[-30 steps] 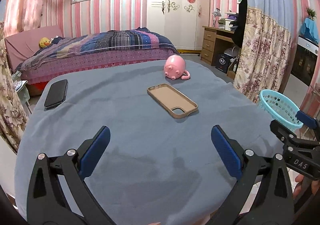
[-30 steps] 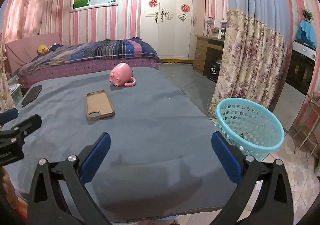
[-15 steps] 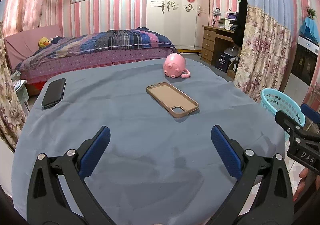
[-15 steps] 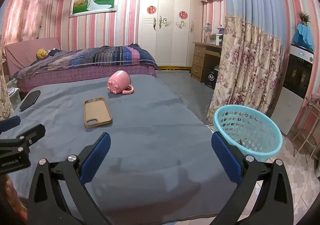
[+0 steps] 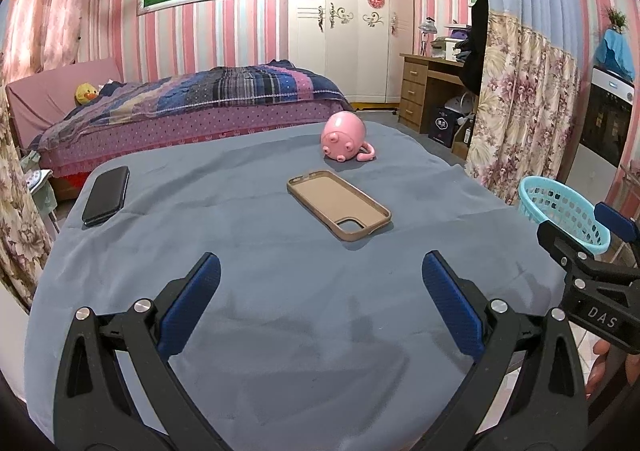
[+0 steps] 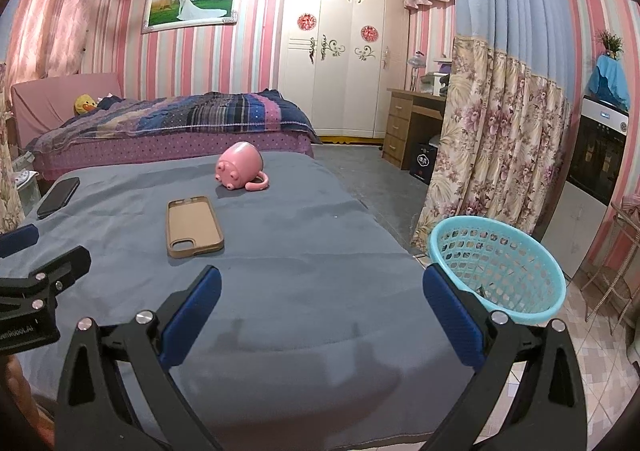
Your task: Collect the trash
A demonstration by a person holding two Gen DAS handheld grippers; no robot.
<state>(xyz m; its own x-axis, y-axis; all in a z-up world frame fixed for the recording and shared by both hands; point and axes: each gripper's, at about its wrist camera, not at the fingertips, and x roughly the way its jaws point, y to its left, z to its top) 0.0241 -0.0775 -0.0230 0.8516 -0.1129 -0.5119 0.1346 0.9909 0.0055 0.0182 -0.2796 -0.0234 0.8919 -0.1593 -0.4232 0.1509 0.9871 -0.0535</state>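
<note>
Left gripper (image 5: 320, 291): being held with fingers wide apart, nothing between them, above the near edge of the grey-blue tablecloth (image 5: 248, 235); view barely altered from a second ago. Right gripper (image 6: 322, 293): likewise spread and unloaded, being raised slightly since then. Tan phone case (image 5: 339, 204), pink pig mug (image 5: 345, 142) and black phone (image 5: 106, 195) are lying unchanged. Turquoise basket (image 6: 496, 269) is standing off the right edge; contents cannot be told.

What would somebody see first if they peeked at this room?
Probably the pink pig mug lying on its side at the far end of the grey table. Nearer sits an empty tan phone case, and a turquoise basket stands on the floor off the table's right edge.
</note>
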